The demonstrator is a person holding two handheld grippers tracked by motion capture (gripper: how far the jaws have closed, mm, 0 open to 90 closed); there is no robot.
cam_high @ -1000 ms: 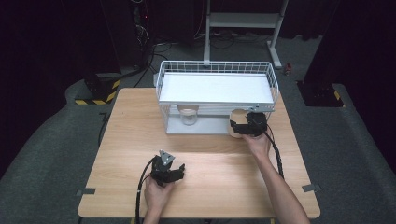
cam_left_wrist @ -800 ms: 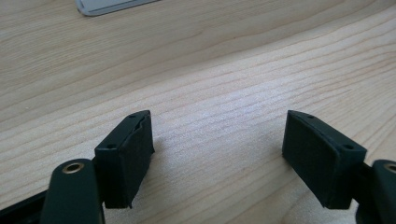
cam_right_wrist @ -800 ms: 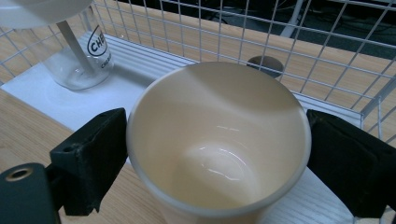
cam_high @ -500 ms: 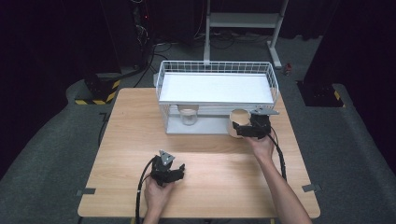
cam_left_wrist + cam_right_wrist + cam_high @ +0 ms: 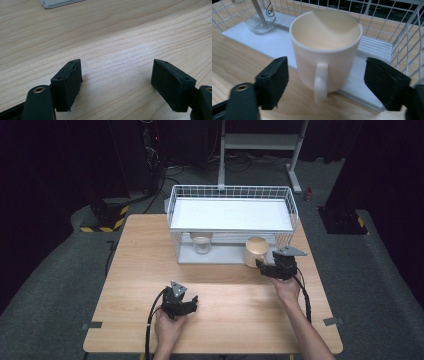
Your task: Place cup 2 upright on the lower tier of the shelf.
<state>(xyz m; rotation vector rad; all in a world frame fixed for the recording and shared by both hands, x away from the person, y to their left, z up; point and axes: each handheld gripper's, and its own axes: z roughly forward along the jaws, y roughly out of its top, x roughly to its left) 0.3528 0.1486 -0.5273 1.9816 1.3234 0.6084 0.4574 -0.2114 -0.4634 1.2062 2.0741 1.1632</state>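
A cream mug (image 5: pixel 255 251) stands upright at the front right of the white wire rack (image 5: pixel 231 195), on the edge of the rack's white base. In the right gripper view the mug (image 5: pixel 325 57) turns its handle toward me. My right gripper (image 5: pixel 263 265) is just in front of it. Its jaws (image 5: pixel 328 73) have just been closing but stand wide on either side of the handle, touching nothing. My left gripper (image 5: pixel 191 302) rests low over the near table. It (image 5: pixel 116 80) is open over bare wood.
A small glass jar (image 5: pixel 201 243) stands under the rack's shelf at the left, and in the right gripper view the jar (image 5: pixel 262 20) is behind the mug. Wire mesh (image 5: pixel 409 37) closes the rack's right side. The wooden table (image 5: pixel 140 260) spreads between the hands.
The right gripper has drawn back from the mug toward the near side, uncovering it. The mug and the left gripper have not moved.
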